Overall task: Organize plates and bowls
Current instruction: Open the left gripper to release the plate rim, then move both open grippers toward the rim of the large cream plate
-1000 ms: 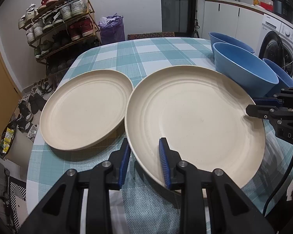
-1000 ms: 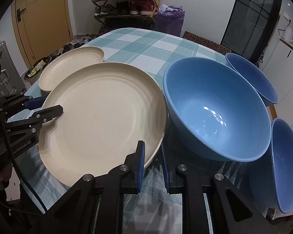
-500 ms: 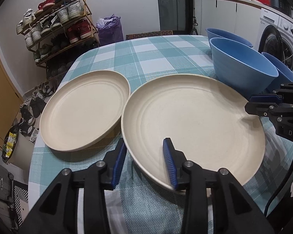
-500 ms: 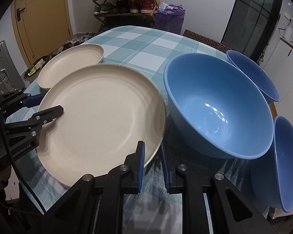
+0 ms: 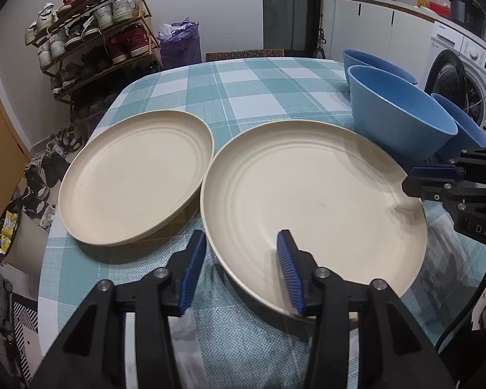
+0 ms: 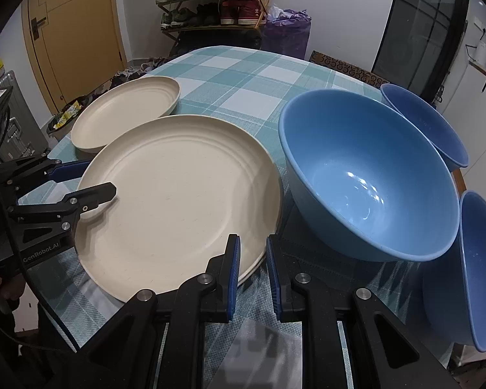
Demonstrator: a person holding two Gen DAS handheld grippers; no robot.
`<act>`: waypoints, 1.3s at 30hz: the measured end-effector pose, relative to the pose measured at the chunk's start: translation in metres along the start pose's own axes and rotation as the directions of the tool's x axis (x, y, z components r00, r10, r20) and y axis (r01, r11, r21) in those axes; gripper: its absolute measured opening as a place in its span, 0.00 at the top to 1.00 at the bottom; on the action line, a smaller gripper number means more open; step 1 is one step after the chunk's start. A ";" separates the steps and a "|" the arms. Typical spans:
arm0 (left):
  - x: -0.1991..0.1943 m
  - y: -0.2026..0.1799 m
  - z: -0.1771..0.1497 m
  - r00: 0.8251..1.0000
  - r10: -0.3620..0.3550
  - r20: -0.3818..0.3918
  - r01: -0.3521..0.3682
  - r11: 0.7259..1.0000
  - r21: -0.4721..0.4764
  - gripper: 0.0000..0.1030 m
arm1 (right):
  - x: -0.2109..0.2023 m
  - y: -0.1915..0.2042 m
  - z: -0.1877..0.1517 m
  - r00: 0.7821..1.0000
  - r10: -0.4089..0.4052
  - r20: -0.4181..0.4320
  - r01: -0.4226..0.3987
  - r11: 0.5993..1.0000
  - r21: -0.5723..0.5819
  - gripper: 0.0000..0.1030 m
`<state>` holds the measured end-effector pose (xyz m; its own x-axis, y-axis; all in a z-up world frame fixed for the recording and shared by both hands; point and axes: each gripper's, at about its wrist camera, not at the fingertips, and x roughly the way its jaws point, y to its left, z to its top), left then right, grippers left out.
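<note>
The large cream plate (image 5: 307, 194) (image 6: 178, 194) lies on the checked tablecloth. Its near rim sits between the fingers of my left gripper (image 5: 239, 243) (image 6: 97, 178), whose jaws are opening and stand clear of the rim. My right gripper (image 6: 252, 246) (image 5: 408, 181) is shut on the same plate's opposite rim. A smaller cream plate (image 5: 136, 178) (image 6: 126, 113) rests to the left, its edge almost touching the large one. A big blue bowl (image 6: 366, 188) (image 5: 401, 120) stands right of the large plate, with a second blue bowl (image 6: 427, 123) behind it and a third (image 6: 476, 269) tilted at the table's right edge.
The table (image 5: 243, 90) has bare checked cloth at the far middle. Its left edge drops off beside the small plate. A shoe rack (image 5: 94, 32) stands beyond on the left, a washing machine (image 5: 463, 74) on the right. A person's hand holds the left gripper's handle.
The left gripper's jaws have spread apart and let go of the large plate's rim. The plate has settled a little lower. The right gripper has kept its hold.
</note>
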<state>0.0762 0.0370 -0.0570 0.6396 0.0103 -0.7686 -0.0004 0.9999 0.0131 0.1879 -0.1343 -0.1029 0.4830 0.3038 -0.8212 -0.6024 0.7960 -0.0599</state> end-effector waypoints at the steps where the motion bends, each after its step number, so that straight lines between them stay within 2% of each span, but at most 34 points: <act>1: -0.002 -0.001 0.000 1.000 0.001 0.009 -0.001 1.000 0.002 0.48 | 0.000 0.000 0.000 1.000 0.005 0.001 -0.005 1.000 0.000 0.84; 6: -0.013 -0.001 0.003 0.999 0.001 0.039 -0.001 1.000 0.002 0.45 | -0.003 0.001 0.000 1.000 0.013 0.009 -0.013 1.000 -0.005 0.83; 8: -0.016 0.001 0.004 0.999 0.001 0.048 -0.001 1.000 -0.002 0.42 | -0.004 0.002 0.001 1.000 0.017 0.013 -0.017 1.000 -0.007 0.80; 10: -0.020 0.003 0.004 0.998 0.001 0.058 -0.001 1.000 -0.008 0.35 | -0.006 0.003 0.001 0.999 0.027 0.020 -0.027 1.000 -0.009 0.78; 12: -0.024 0.005 0.004 0.997 0.005 0.076 -0.003 1.000 -0.019 0.14 | -0.007 0.006 0.002 0.999 0.033 0.025 -0.033 0.999 -0.014 0.74; 13: -0.027 0.007 0.005 0.996 0.009 0.087 -0.008 1.000 -0.022 0.10 | -0.007 0.007 0.002 0.999 0.038 0.026 -0.037 0.999 -0.016 0.69; 16: -0.033 0.010 0.007 0.994 0.006 0.106 -0.002 0.999 -0.032 0.04 | -0.009 0.013 0.005 0.998 0.049 0.040 -0.047 0.998 -0.030 0.59; 18: -0.035 0.013 0.008 0.994 0.005 0.111 -0.001 0.999 -0.040 0.03 | -0.010 0.017 0.007 0.997 0.057 0.051 -0.056 0.998 -0.035 0.50; 20: -0.036 0.015 0.008 0.993 0.007 0.116 -0.002 0.999 -0.045 0.03 | -0.011 0.019 0.010 0.996 0.068 0.064 -0.066 0.997 -0.038 0.31; 22: -0.037 0.017 0.009 0.993 0.006 0.121 0.001 0.999 -0.051 0.03 | -0.012 0.022 0.011 0.994 0.071 0.077 -0.068 0.997 -0.040 0.23; 31: -0.047 0.027 0.011 0.989 0.016 0.150 -0.004 0.997 -0.080 0.00 | -0.018 0.030 0.020 0.988 0.090 0.125 -0.083 0.995 -0.057 0.05; 39: -0.053 0.037 0.012 0.985 0.041 0.166 -0.025 0.995 -0.100 0.00 | -0.027 0.030 0.030 0.982 0.088 0.165 -0.080 0.995 -0.051 0.01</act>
<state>0.0518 0.0737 -0.0080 0.7578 0.0501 -0.6506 -0.0934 0.9951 -0.0322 0.1761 -0.1024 -0.0656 0.5262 0.4545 -0.7187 -0.6711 0.7410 -0.0227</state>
